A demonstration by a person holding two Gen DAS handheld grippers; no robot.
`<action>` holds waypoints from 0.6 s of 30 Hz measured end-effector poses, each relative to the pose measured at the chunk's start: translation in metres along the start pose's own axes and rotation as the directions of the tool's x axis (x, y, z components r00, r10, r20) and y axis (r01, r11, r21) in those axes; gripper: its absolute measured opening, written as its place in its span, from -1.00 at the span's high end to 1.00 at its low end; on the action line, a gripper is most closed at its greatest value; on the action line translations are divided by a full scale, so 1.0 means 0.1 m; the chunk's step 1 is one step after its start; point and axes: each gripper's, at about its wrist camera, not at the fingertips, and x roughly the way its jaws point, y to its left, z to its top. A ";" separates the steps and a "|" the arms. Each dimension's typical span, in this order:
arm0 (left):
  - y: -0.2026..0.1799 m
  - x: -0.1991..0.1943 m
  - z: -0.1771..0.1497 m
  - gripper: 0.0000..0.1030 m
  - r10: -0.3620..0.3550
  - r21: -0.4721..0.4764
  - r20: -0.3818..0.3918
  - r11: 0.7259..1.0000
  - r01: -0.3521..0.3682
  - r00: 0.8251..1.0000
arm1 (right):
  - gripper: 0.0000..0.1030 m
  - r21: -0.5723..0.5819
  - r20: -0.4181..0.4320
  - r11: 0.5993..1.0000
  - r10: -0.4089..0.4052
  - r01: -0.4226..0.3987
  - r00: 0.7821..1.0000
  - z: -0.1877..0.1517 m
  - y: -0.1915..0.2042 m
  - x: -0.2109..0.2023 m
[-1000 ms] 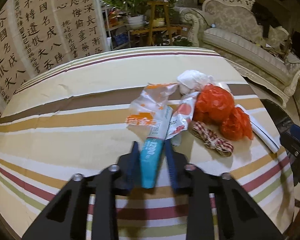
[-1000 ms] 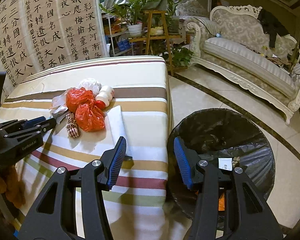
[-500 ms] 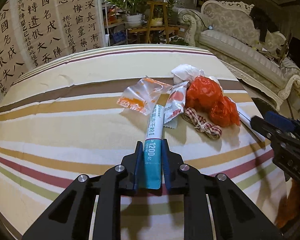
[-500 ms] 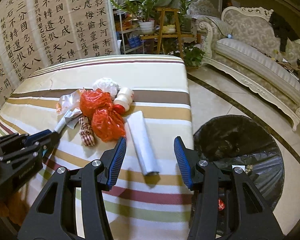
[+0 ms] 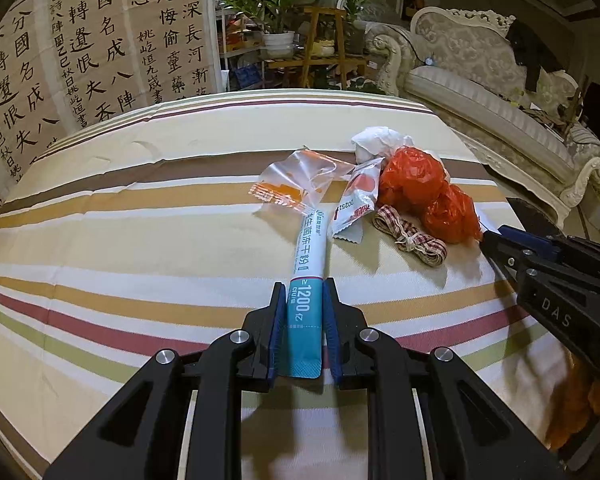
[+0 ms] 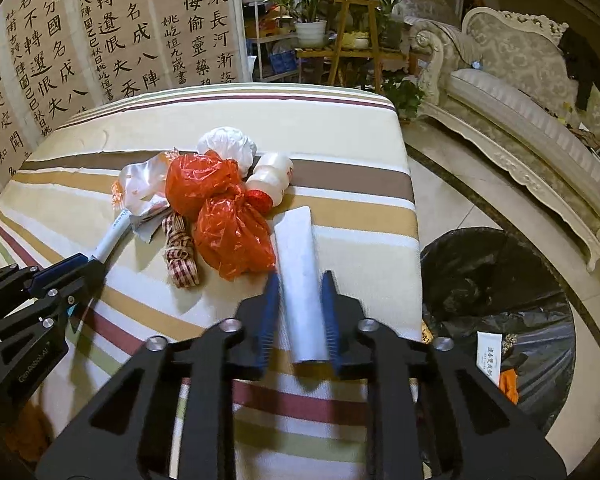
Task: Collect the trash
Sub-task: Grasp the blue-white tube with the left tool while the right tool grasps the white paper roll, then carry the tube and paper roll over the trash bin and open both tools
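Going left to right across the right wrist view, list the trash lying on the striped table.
blue-and-white stick sachet → checked ribbon bundle → red plastic bag → white paper roll, which sits between the right gripper pads.

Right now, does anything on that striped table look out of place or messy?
Yes: a heap of litter sits on the striped tablecloth, with crumpled red plastic bags, torn snack wrappers, a wad of white tissue and a small tipped-over bottle. The lined bin stands beside the table.
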 end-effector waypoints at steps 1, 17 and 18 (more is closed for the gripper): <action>0.00 -0.01 -0.01 0.62 0.000 -0.003 0.002 1.000 0.000 1.000 | 0.65 0.002 0.001 1.000 0.002 -0.002 1.000 -0.01 0.00 -0.01; -0.14 -0.30 -0.16 0.62 -0.027 -0.020 0.073 0.999 0.028 0.997 | 0.69 0.055 0.090 0.998 -0.025 0.020 0.996 -0.29 -0.15 -0.50; -0.18 -0.33 -0.16 0.62 -0.033 -0.017 0.083 0.999 0.035 0.996 | 0.69 0.060 0.097 0.998 -0.031 0.025 0.995 -0.31 -0.17 -0.54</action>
